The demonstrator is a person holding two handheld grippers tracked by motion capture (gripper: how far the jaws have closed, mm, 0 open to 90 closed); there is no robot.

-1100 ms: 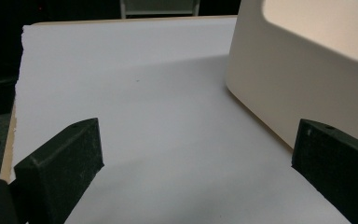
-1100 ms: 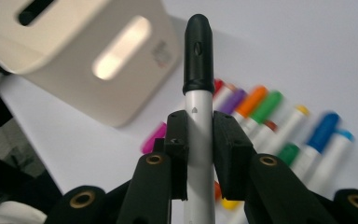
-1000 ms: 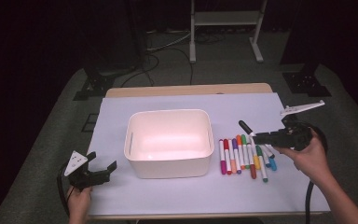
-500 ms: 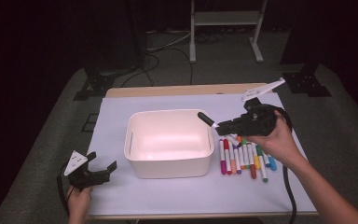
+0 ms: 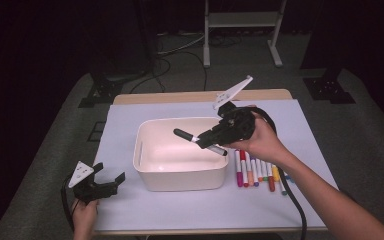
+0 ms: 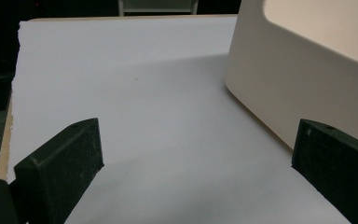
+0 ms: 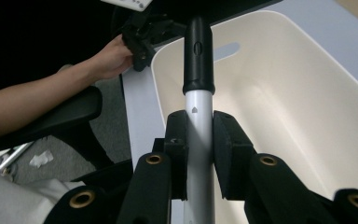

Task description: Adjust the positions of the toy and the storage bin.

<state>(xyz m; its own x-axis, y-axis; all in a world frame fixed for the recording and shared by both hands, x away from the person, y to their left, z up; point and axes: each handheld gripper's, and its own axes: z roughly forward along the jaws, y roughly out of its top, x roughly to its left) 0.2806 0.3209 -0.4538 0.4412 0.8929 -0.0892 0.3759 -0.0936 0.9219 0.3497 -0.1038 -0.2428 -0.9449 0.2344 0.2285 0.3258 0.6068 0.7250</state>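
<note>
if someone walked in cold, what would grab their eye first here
First, the right claw held above the cream bin at the table's middle, shut on a black-capped marker whose cap points over the bin's hollow. Next, the row of coloured markers lying right of the bin. The left claw rests open near the table's front left corner.

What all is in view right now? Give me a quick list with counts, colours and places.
marker: one, white body with black cap, held over the bin
bin: one, cream, middle of the sheet
markers in a row: several, mixed colours, right of the bin
sheet: one, pale lilac, covering the table
table: one, wood edge at the far side
stand: one, white, on the floor behind
right gripper: black, shut on the marker
left gripper: black, fingers open, left of the bin
</note>
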